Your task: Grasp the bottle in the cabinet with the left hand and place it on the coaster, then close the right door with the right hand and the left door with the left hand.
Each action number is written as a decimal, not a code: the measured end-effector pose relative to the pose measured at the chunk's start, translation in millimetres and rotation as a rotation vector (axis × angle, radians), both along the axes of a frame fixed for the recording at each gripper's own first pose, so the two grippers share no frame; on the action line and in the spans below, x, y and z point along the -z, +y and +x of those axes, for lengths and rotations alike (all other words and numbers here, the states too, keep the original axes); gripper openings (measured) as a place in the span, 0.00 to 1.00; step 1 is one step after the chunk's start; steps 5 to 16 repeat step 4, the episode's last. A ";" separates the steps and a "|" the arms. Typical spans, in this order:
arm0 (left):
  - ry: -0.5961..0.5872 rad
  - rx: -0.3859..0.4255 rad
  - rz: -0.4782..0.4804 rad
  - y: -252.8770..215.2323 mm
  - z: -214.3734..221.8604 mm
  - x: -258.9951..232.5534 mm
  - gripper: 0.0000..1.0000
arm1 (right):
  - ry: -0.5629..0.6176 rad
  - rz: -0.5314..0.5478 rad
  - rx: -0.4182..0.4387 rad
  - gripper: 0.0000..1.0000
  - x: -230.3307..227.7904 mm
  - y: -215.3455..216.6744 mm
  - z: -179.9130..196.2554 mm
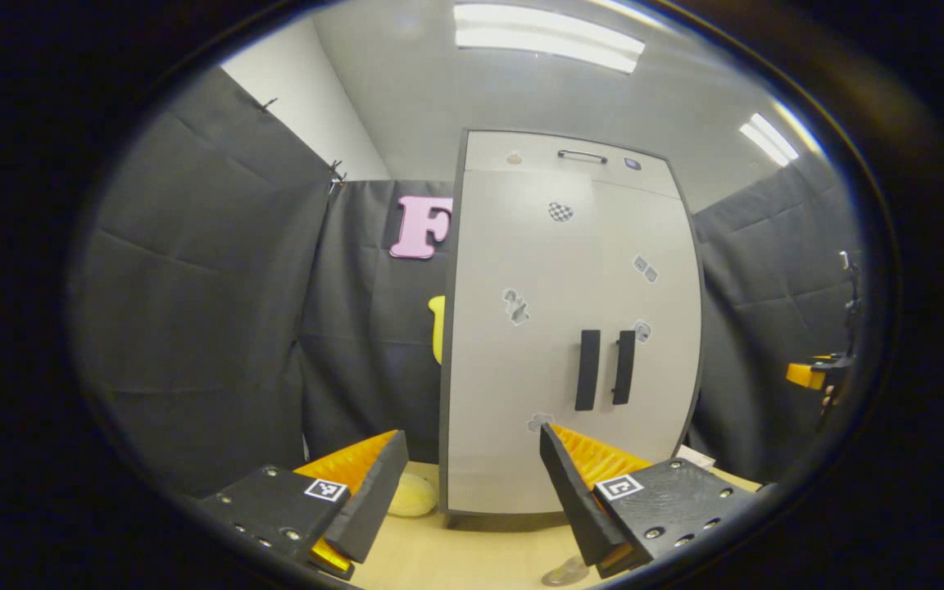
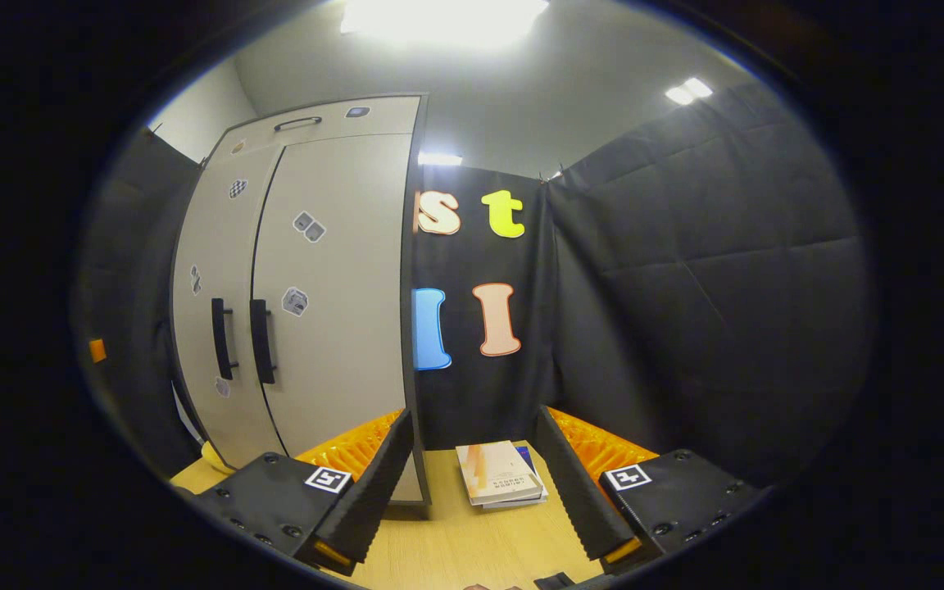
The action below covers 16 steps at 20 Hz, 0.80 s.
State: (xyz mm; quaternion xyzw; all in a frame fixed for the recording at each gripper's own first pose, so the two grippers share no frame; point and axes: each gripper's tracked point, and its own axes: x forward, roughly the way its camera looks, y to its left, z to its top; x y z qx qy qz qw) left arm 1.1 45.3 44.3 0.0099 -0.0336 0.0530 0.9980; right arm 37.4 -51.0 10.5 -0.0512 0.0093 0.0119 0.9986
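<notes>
A tall pale grey cabinet (image 1: 521, 328) stands on the wooden table, both doors shut, with two black upright handles (image 1: 605, 369) side by side. The shut doors hide its inside. My left gripper (image 1: 472, 434) is open in front of the cabinet's lower left part, a little back from it, with nothing between its fingers. A small clear round piece (image 1: 566, 571), possibly the coaster, lies on the table by its right finger. In the right gripper view the cabinet (image 2: 316, 287) stands to the left. My right gripper (image 2: 474, 416) is open and holds nothing, aimed past the cabinet's right edge.
Two stacked books (image 2: 501, 474) lie on the table (image 2: 472, 533) right of the cabinet. A pale yellow soft thing (image 1: 412, 496) sits at the cabinet's left foot. The other gripper (image 1: 816, 373) shows at the far right of the left gripper view. Black cloth walls enclose the booth.
</notes>
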 end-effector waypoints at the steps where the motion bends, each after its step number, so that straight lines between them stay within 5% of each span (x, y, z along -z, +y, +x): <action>1: -0.002 -0.010 0.002 3.1 -2.6 -1.1 0.94 | 0.003 0.003 -0.004 0.96 1.2 1.6 1.0; 16: -0.010 -0.026 0.021 7.6 -10.0 -5.1 0.94 | 0.003 0.012 -0.008 0.96 0.9 4.0 2.9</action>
